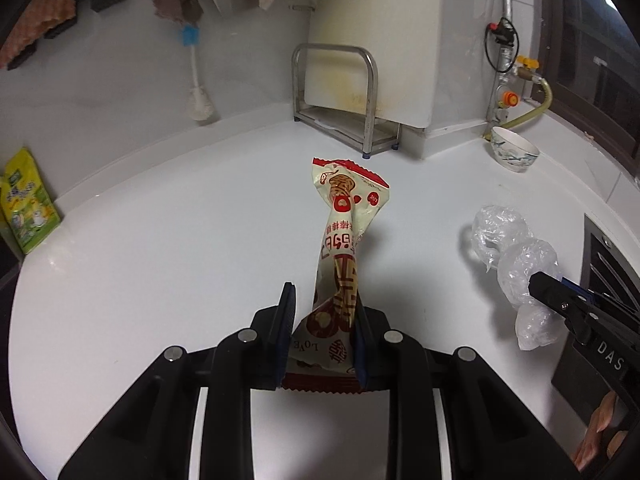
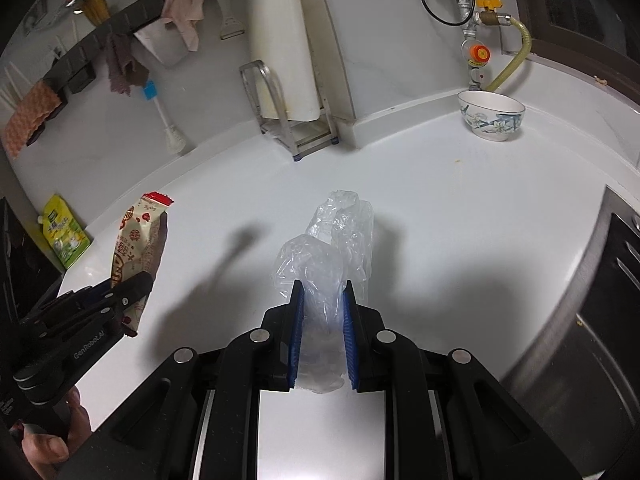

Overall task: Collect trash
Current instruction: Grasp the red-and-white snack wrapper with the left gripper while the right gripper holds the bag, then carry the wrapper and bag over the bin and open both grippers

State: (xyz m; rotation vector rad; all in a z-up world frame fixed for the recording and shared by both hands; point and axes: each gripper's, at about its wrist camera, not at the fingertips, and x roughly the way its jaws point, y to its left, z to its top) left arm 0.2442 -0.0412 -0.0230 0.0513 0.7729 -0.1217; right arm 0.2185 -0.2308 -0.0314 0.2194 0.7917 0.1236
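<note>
"LOVE" stands upside down on the snack wrapper, "DAS" on the right gripper, and "GenRobot.AI" on the left gripper.

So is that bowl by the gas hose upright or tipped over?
Upright. The bowl stands on its foot on the counter with its rim facing up; its inside looks empty from the right wrist view.

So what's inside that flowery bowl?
Can't tell. The bowl sits by the back corner of the white counter, and only its upper inside wall shows, bare and white. Its near rim hides the bottom.
</note>
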